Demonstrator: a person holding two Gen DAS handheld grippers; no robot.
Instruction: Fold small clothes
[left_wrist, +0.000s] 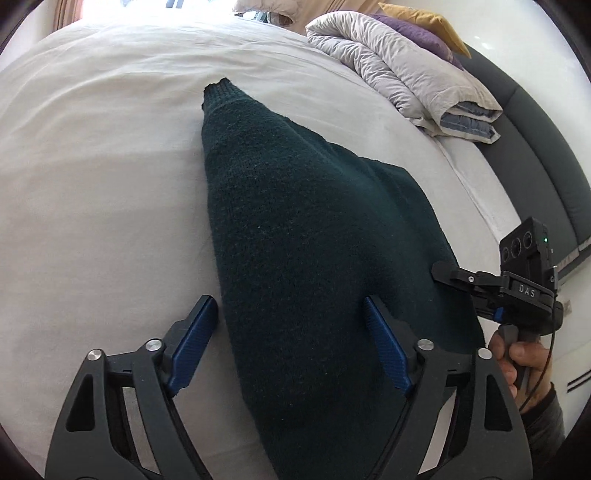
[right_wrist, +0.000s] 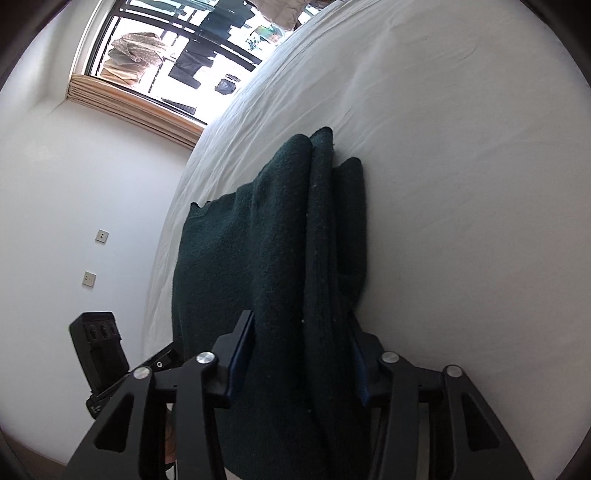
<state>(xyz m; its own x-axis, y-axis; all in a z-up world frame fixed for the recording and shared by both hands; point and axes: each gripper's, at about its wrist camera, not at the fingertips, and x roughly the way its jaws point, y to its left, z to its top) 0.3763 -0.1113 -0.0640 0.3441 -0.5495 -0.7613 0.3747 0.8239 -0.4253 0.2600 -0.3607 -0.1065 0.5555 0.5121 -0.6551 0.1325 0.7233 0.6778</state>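
Observation:
A dark green knitted garment (left_wrist: 295, 236) lies on the white bed sheet (left_wrist: 96, 192), folded into a long narrow shape. My left gripper (left_wrist: 291, 317) is open, its blue-padded fingers straddling the garment's near end, one on the sheet, one on the cloth. My right gripper (left_wrist: 448, 275) shows at the garment's right edge in the left wrist view. In the right wrist view the right gripper (right_wrist: 301, 332) has its jaws around the stacked layers of the garment (right_wrist: 273, 236), partly closed with cloth filling the gap.
A folded grey duvet (left_wrist: 399, 70) with purple and yellow pillows lies at the bed's far right by the dark headboard (left_wrist: 532, 147). A window (right_wrist: 173, 48) and white wall with switches (right_wrist: 101, 236) lie beyond the bed's edge.

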